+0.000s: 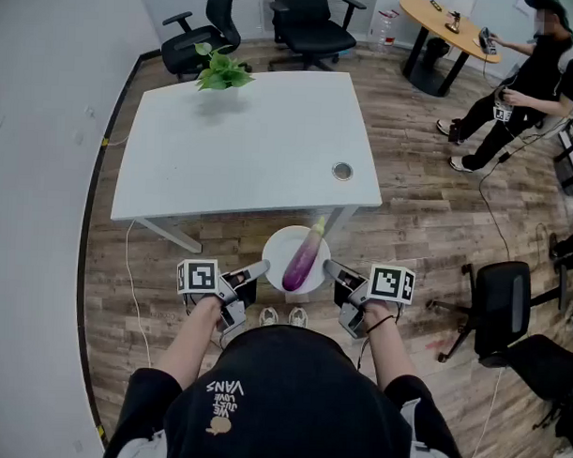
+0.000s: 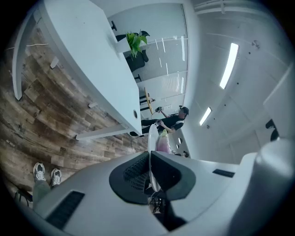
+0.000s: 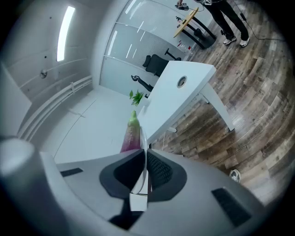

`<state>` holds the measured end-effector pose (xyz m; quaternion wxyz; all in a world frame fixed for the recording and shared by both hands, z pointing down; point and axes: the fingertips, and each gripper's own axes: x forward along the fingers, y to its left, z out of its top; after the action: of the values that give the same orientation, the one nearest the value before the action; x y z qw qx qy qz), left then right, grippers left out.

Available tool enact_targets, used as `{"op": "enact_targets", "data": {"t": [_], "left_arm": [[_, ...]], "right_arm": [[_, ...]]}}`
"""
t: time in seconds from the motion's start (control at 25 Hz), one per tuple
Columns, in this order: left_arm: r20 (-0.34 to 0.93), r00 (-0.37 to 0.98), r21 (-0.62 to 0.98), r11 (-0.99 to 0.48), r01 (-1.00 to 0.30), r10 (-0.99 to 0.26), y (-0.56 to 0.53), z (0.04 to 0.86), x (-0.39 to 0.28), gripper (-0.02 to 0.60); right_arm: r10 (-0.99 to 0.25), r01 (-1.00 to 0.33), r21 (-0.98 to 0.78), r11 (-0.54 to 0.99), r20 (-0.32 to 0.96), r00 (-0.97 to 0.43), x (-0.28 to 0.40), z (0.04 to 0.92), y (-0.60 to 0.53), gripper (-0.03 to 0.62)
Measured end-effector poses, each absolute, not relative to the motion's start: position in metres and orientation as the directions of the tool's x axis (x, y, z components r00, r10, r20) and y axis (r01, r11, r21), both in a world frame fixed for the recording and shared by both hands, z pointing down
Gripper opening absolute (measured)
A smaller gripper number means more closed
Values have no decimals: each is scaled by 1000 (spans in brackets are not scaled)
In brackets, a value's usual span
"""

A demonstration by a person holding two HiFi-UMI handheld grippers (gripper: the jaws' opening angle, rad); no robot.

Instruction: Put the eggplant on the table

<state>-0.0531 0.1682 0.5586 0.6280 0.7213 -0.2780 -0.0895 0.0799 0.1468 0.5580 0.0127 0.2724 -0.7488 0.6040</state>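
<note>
A purple eggplant (image 1: 305, 257) with a green stem lies on a white plate (image 1: 276, 246) held in the air just in front of the white table (image 1: 252, 142). My left gripper (image 1: 264, 268) is shut on the plate's left rim and my right gripper (image 1: 328, 267) is shut on its right rim. In the left gripper view the plate's rim (image 2: 152, 152) runs edge-on between the jaws, with the eggplant (image 2: 163, 141) beyond. The right gripper view shows the rim (image 3: 144, 154) pinched the same way and the eggplant (image 3: 131, 133) on the left.
A potted plant (image 1: 222, 73) stands at the table's far edge and a round cable hole (image 1: 342, 171) sits near its right front corner. Office chairs (image 1: 312, 22) stand behind the table. A seated person (image 1: 521, 86) is at the far right, with another chair (image 1: 499, 311) beside me.
</note>
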Motion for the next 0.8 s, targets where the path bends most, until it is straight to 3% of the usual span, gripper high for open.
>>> {"op": "enact_targets", "data": {"t": [0.8], "left_arm": [[213,820,956,-60,-287,-531,160,559,-52,23]], "right_arm": [[-404,-393,-910,135,311,-860,81,556,135,31]]}}
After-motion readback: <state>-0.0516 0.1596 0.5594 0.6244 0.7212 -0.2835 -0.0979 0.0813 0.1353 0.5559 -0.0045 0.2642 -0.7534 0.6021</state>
